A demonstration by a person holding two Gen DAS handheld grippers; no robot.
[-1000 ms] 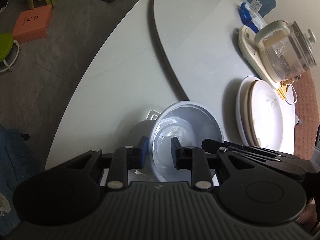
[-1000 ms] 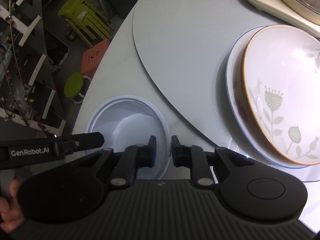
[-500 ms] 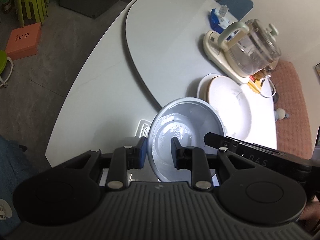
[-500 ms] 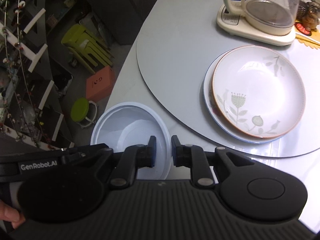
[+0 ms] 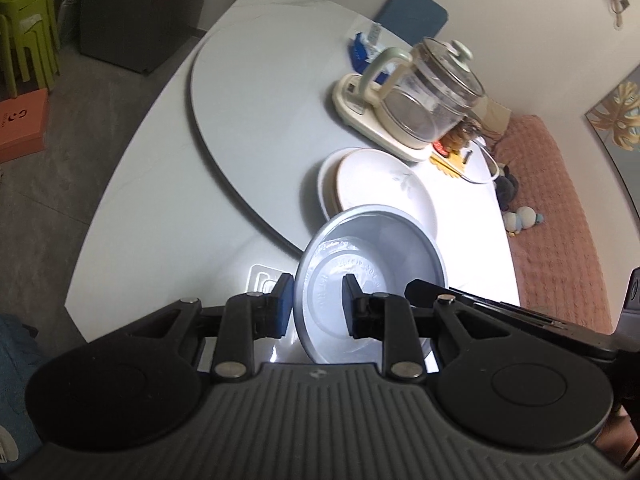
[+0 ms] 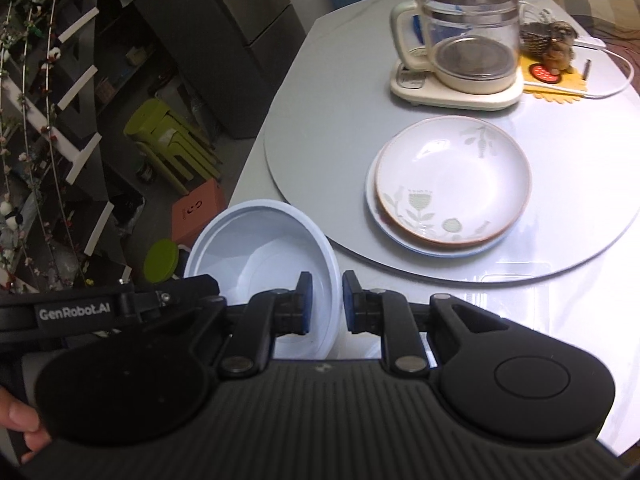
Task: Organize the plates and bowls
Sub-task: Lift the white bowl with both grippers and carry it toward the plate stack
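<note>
Both tools pinch the rim of the white plastic bowl (image 5: 370, 276), the left tool (image 5: 316, 300) and right tool (image 6: 323, 300) on opposite sides, likely to steady it. It hangs tilted above the tabletop (image 6: 500, 304), just short of the stacked plates (image 6: 452, 184).

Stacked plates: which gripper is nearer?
Right. Right gripper clamps the bowl rim facing the stacked plates; left gripper clamps the opposite rim, farther off.

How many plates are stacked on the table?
2: the flowered plate sits atop a plain white plate on the turntable. More underneath can't be ruled out.
</note>
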